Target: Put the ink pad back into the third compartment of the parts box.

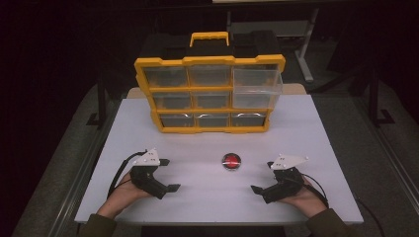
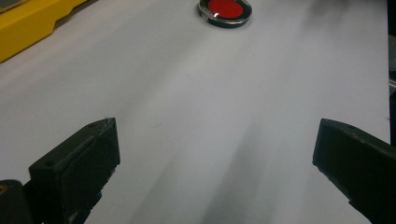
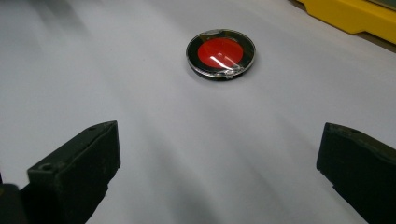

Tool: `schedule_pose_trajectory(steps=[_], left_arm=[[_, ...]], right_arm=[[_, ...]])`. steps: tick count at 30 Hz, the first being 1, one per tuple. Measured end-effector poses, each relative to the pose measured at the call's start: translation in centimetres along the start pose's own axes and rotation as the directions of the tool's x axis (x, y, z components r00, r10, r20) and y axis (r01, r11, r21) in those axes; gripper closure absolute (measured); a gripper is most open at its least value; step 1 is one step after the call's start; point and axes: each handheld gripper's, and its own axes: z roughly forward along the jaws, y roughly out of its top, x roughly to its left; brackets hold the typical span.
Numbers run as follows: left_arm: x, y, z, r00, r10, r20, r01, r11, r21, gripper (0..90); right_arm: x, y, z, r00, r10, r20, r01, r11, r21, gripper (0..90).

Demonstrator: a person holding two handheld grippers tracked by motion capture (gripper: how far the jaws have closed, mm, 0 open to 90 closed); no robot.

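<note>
A small round case with a red centre and a black rim lies flat on the white table, between my two grippers. My left gripper rests near the front left, jaws wide apart and empty, pointing toward the case. On the front right my right gripper stands open too, with nothing between its fingers; the case lies ahead of it. A yellow organiser box with clear drawers stands upright at the back; its top right drawer is pulled out.
The organiser has a yellow carry handle on top. Its yellow frame edges into the left gripper view and the right gripper view. The table's front edge runs just below both hands. Dark floor and table legs surround the table.
</note>
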Motion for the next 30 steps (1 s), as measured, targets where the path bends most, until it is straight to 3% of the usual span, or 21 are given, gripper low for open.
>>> schedule_pose_trajectory(steps=[16,30], left_arm=[[0.1,1.4,0.6,0.9992,0.001,0.041,-0.001,0.9999,-0.014,0.1],[0.0,2.8,1.5,0.998,0.031,0.054,-0.031,0.9994,-0.018,0.1]], right_arm=[[0.0,0.0,-0.1,1.0,0.005,-0.005,-0.005,1.0,-0.006,0.0],[0.0,0.0,-0.1,1.0,0.004,-0.006,-0.004,1.0,-0.014,0.0]])
